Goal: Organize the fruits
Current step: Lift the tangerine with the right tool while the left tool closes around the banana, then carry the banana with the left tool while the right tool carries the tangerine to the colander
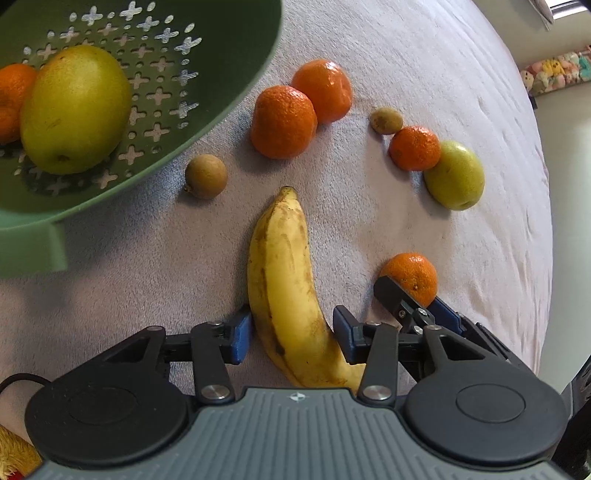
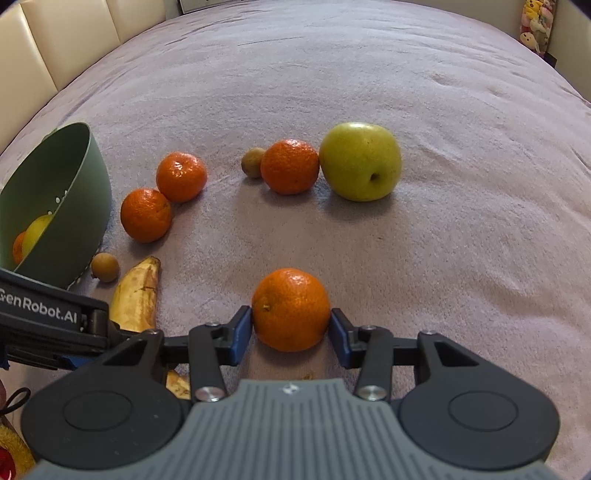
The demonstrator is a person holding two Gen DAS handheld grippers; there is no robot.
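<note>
A spotted yellow banana [image 1: 284,280] lies on the mauve blanket between the blue pads of my left gripper [image 1: 291,332]. Its left pad touches the peel and a thin gap shows at the right pad, so the gripper is open around the banana. My right gripper [image 2: 291,332] is shut on a tangerine [image 2: 291,308], both pads pressed to the sides of the fruit, which rests on the blanket. The same tangerine [image 1: 412,277] shows to the right of the banana in the left wrist view. To the left stands a green colander [image 1: 236,55] holding a yellow-green apple [image 1: 75,110] and a tangerine [image 1: 11,99].
Loose on the blanket ahead are two tangerines [image 2: 146,214] [image 2: 181,176], a small brown fruit [image 2: 105,267] by the colander [image 2: 74,206], another small brown fruit [image 2: 253,161], a third tangerine [image 2: 290,166] and a green apple [image 2: 360,166]. A padded headboard [image 2: 74,33] runs along the far left.
</note>
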